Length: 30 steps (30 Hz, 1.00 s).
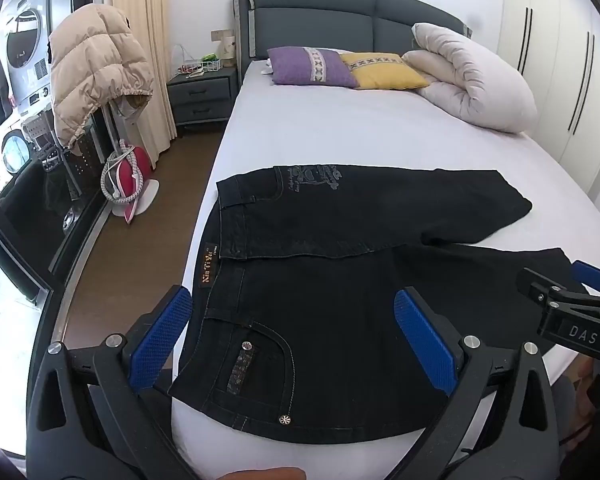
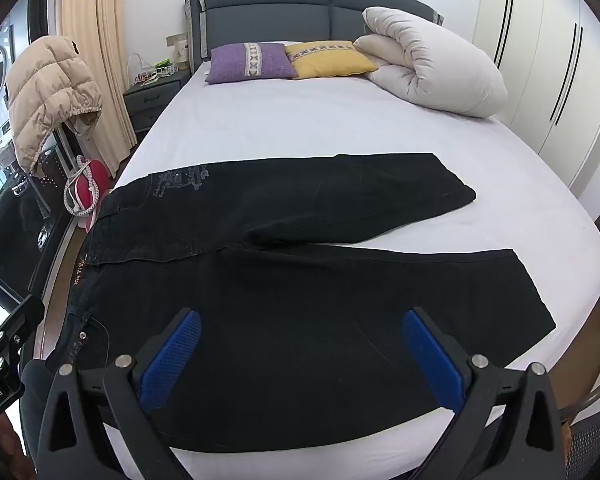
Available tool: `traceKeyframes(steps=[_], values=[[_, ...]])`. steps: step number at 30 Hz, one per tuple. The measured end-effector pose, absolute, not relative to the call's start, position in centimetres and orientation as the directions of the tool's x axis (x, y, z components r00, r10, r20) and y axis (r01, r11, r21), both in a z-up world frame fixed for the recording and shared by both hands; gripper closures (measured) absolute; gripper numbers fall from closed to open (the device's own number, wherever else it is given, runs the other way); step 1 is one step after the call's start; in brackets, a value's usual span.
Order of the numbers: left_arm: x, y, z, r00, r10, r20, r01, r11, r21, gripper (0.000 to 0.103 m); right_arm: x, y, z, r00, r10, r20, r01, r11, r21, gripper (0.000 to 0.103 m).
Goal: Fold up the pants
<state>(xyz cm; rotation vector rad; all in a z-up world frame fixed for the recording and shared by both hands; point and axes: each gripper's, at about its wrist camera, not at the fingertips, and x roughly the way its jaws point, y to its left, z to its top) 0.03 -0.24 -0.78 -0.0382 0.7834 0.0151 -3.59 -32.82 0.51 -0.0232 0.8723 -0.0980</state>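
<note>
Pants [image 2: 300, 280]: black jeans, laid flat across the foot of the bed [image 2: 300, 128], waist toward the floor side, legs running the other way. Not yet folded.
Legs: split into a shallow V; the far leg [image 2: 340, 188] lies nearer the pillows, the near leg [image 2: 380, 292] along the bed's foot edge. Spread like this, I judge, so one can be laid onto the other.
Waistband [image 1: 208, 268]: at the bed's side edge, label showing, hanging slightly off the mattress.
Left gripper [image 1: 296, 340]: mine, jaws released wide, nothing between the pads; hovering over the hip pocket [image 1: 260, 364], tilted down toward it.
Right gripper [image 2: 300, 360]: jaws also spread wide, empty; poised above the near leg's thigh, closer to the foot edge than the fabric's middle.
Why so placed: both sit on the near half, likely to pinch its edge and carry it over the far leg.
Clutter: duvet [image 2: 432, 68] and purple pillow [image 2: 252, 62] stay up by the headboard, well apart from the pants.
</note>
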Motion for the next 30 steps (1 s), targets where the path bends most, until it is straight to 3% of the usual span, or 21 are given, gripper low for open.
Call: traceKeyframes(steps=[30], values=[[-0.03, -0.26, -0.67, 0.703, -0.002, -0.711, -0.027, 0.999, -0.030, 0.000, -3.61, -33.01, 0.08, 0.640, -0.101, -0.761, 0.079, 0.995, -0.065, 0.000]])
